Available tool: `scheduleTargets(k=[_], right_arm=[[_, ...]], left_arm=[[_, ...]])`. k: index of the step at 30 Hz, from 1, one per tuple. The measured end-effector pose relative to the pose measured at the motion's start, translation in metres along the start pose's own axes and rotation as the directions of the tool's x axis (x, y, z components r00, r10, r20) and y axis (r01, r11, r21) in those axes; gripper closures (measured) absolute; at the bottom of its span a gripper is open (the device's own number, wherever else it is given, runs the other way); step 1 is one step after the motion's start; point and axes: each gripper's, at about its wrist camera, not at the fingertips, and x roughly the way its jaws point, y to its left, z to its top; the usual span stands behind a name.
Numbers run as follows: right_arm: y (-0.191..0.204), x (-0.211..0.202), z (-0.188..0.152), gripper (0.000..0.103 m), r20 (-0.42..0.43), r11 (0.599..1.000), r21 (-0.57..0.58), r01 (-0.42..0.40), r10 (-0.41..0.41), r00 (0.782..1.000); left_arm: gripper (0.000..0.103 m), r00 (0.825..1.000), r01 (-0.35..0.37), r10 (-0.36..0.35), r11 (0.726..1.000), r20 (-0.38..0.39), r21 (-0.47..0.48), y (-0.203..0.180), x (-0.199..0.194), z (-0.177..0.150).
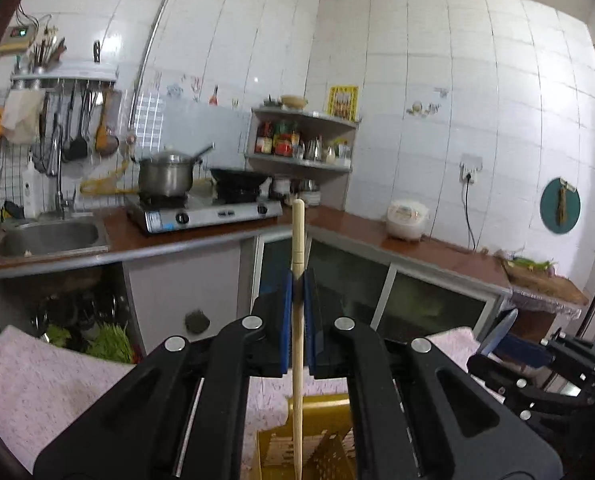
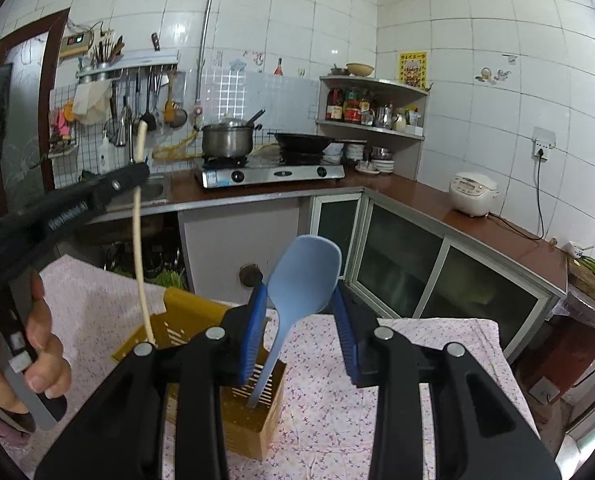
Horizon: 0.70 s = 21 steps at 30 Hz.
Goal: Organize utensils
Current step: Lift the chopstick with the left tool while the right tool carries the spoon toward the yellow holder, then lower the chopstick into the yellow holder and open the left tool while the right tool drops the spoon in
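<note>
Left gripper [image 1: 297, 280] clamped on wooden stick [image 1: 298, 236], its lower end in yellow holder [image 2: 257, 412]. Right gripper [image 2: 299, 320] spread wide, gripping nothing; blue spoon [image 2: 303, 280] stands in holder between its fingers.

A table covered by a pink floral cloth [image 2: 357, 392] carries the work; the cloth drapes over the far edge at 12 o'clock and hangs off the corner at 2 o'clock. Directly on it stands 1 yellow slotted utensil holder [image 2: 257, 412], upright, near the table's centre and slightly toward 9 o'clock in the right wrist view. A matching yellow perforated piece [image 2: 185, 320] rises beside it at 10 o'clock; whether it is joined to the holder cannot be told. In the left wrist view the same cloth [image 1: 49, 384] spreads to 9 o'clock, with the holder [image 1: 321, 440] at 6 o'clock.
</note>
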Motion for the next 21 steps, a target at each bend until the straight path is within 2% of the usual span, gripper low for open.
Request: scheduleTargets(k=[5, 12, 17, 21], right_arm=[[0.01, 0.022, -0.023, 0.069, -0.049, 0.999, -0.023, -0.029, 0.028, 0.998], [0.015, 0.049, -0.054, 0.069, -0.11, 0.997, -0.005, -0.079, 0.078, 0.991], [0.019, 0.059, -0.064, 0.069, -0.129, 0.996, -0.013, -0.087, 0.084, 0.988], [0.019, 0.062, -0.069, 0.069, -0.136, 0.996, -0.003, -0.094, 0.093, 0.986]], left_arm=[[0.099, 0.997, -0.007, 0.007, 1.0, -0.075, -0.006, 0.013, 0.01, -0.028], [0.099, 0.991, -0.013, 0.014, 1.0, -0.131, 0.01, 0.024, 0.006, -0.054], [0.098, 0.982, -0.018, 0.008, 0.999, -0.19, -0.049, 0.037, 0.014, -0.066], [0.098, 0.977, -0.038, 0.031, 0.999, -0.209, -0.031, 0.035, 0.014, -0.072]])
